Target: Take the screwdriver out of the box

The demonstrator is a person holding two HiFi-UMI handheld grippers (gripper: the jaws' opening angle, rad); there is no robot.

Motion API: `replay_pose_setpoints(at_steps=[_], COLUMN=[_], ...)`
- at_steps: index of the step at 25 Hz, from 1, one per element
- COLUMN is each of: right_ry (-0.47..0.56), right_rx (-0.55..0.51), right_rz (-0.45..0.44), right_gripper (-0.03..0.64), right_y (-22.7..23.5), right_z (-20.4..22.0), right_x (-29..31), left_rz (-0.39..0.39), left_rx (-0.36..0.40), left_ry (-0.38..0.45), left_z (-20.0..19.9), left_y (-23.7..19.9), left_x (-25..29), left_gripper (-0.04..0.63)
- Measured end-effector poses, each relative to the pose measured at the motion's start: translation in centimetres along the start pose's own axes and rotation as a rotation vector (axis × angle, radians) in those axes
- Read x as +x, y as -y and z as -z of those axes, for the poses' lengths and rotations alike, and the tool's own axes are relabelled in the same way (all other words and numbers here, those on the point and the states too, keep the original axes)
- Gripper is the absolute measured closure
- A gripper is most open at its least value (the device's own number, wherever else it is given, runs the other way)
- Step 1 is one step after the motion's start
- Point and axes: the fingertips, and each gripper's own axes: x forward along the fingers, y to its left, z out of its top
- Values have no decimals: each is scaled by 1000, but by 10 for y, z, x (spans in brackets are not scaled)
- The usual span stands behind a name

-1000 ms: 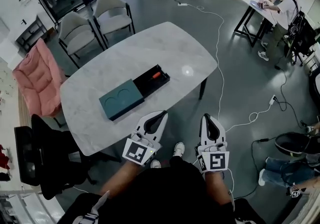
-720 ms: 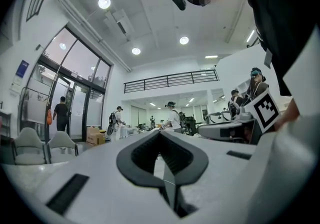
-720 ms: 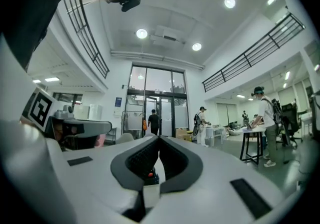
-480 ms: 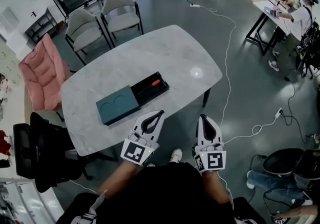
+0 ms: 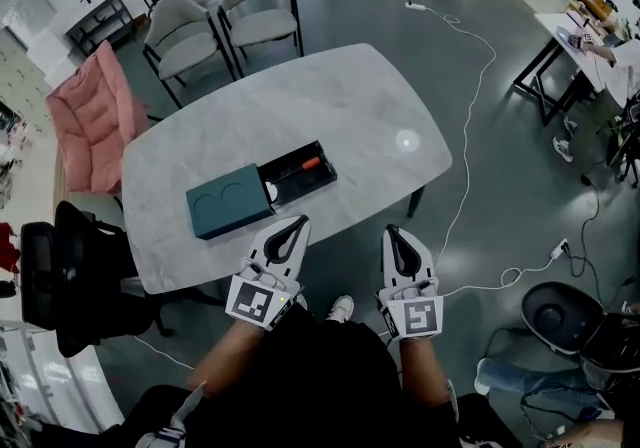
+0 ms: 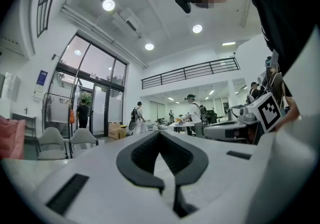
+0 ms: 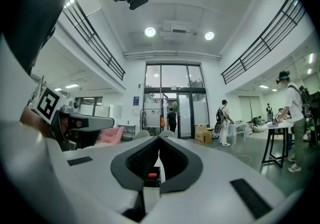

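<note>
Grey floor (image 5: 510, 176), marble table (image 5: 330, 106), two grey chairs (image 5: 258, 6), glass doors (image 7: 192, 110).

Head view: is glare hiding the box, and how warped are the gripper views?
Head view: one ceiling-light reflection on the table, clear of the box; sharp. Left and right gripper views: strong fisheye, railings bowed, dark corners, near jaws soft.

Count on inspection: one marble table (image 5: 340, 106); one box (image 5: 228, 201); one screwdriver (image 5: 305, 164); two grey chairs (image 5: 180, 31) (image 5: 258, 1); one pink padded chair (image 5: 92, 121); one black office chair (image 5: 75, 276); two grippers, namely left gripper (image 5: 300, 221) and right gripper (image 5: 389, 231).
</note>
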Motion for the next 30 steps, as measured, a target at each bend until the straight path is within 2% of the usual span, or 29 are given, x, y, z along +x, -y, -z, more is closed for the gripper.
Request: replay_pose_setpoints(at_steps=[10, 14, 19, 23, 30], right_ry=[-3, 0, -15, -13, -11], right_rx=[3, -5, -14, -28, -68], right_rz=[-69, -100, -124, -163, -209], right_gripper=[592, 592, 594, 594, 593], right_y=[2, -7, -12, -18, -36], right_z=[-3, -5, -1, -1, -6], right_x=[55, 85, 123, 159, 208], left_rz=[-74, -81, -103, -146, -193], left_rx=[-29, -40, -16, -66, -28], left_ry=[-34, -41, -48, -86, 0], left_z=[10, 15, 21, 31, 7], left_y=[-34, -53, -83, -113, -169], left_x=[20, 30, 41, 50, 50], left_gripper=[591, 591, 591, 591, 591])
